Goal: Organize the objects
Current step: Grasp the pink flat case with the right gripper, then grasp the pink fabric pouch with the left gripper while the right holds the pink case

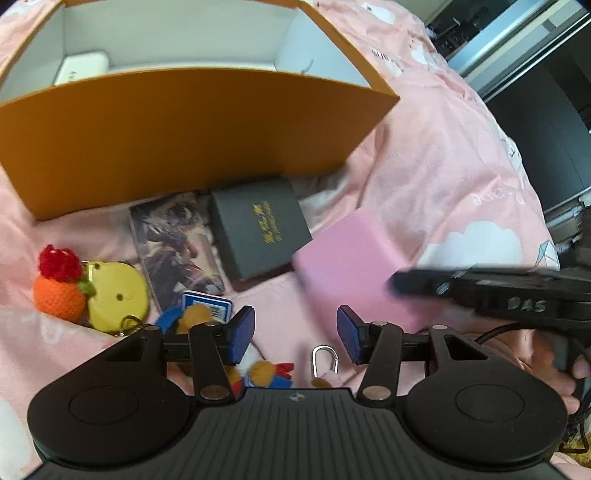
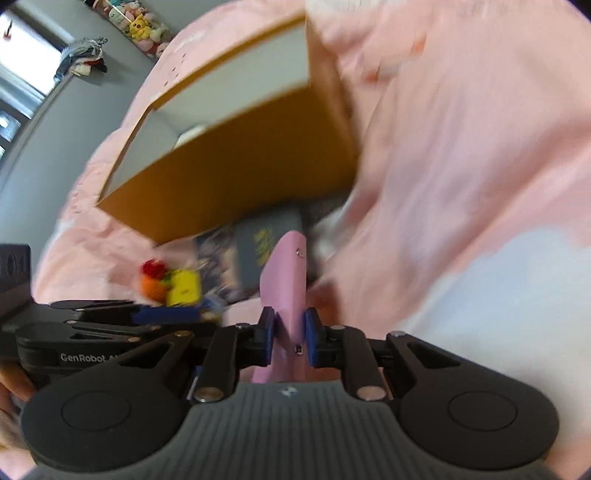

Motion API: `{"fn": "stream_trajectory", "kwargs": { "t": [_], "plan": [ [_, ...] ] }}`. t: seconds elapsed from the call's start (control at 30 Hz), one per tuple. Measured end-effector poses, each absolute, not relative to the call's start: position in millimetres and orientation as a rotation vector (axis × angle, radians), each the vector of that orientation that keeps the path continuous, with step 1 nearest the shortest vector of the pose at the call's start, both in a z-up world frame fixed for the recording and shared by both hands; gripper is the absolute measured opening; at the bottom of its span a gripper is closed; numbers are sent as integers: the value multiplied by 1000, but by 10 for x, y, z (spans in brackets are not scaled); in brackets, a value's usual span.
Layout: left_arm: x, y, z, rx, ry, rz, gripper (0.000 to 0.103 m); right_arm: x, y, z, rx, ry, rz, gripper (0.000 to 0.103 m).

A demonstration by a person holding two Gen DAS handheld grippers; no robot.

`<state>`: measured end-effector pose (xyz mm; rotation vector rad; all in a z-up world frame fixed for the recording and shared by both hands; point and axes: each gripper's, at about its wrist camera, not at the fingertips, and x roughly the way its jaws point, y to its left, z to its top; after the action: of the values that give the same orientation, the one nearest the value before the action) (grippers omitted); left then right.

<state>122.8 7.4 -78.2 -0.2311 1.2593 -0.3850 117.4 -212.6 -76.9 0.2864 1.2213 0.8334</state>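
A home bedroom.
A pink cloud-print bedspread (image 1: 443, 155) is filling both frames; plush toys (image 2: 140, 26) are sitting upper left.

The right gripper (image 2: 290, 338) has its blue pads pressed on both sides of a thin pink case (image 2: 286, 280), which stands on edge above the pink bedspread (image 2: 443, 184); the left gripper (image 2: 164, 315) lies at the left, its jaws' state unclear. Beyond the case lie a dark grey box with gold lettering (image 2: 266, 243) and a blurred red, orange and yellow trinket (image 2: 170, 282); behind them stands an open orange box (image 2: 236, 162), white inside.
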Motion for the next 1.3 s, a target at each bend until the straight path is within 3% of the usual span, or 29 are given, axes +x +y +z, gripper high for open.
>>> {"fn": "stream_trajectory", "kwargs": {
  "t": [0.17, 0.57, 0.67, 0.73, 0.8, 0.87, 0.97, 1.03, 1.1, 1.3],
  "plan": [
    [1311, -196, -814, -135, 1334, -400, 61, 1127, -2251, -757, 126, 1178, 708, 18],
    [1445, -993, -1225, 125, 1486, -251, 61, 1212, -2553, -1150, 293, 1261, 727, 19],
    [1456, -1122, -1321, 185, 1495, -219, 65, 1225, -2595, -1209, 329, 1264, 736, 19],
    [1457, -1210, -1410, 222, 1510, -211, 75, 1238, -2620, -1233, 346, 1263, 745, 19],
    [1441, -1279, -1489, 265, 1513, -200, 74, 1256, -2633, -1267, 365, 1268, 753, 19],
    [1426, -1284, -1516, 275, 1511, -195, 70, 1277, -2639, -1305, 379, 1276, 763, 19],
    [1407, -1170, -1456, 243, 1493, -187, 52, 1305, -2615, -1354, 406, 1287, 790, 19],
    [1383, -1060, -1392, 200, 1477, -191, 30, 1318, -2582, -1381, 417, 1294, 801, 21],
    [1345, -940, -1305, 137, 1454, -209, 20, 1322, -2544, -1387, 406, 1294, 809, 20],
    [1159, -640, -909, -6, 1329, -286, 12, 1246, -2588, -1215, 380, 1234, 798, 18]
  ]
}}
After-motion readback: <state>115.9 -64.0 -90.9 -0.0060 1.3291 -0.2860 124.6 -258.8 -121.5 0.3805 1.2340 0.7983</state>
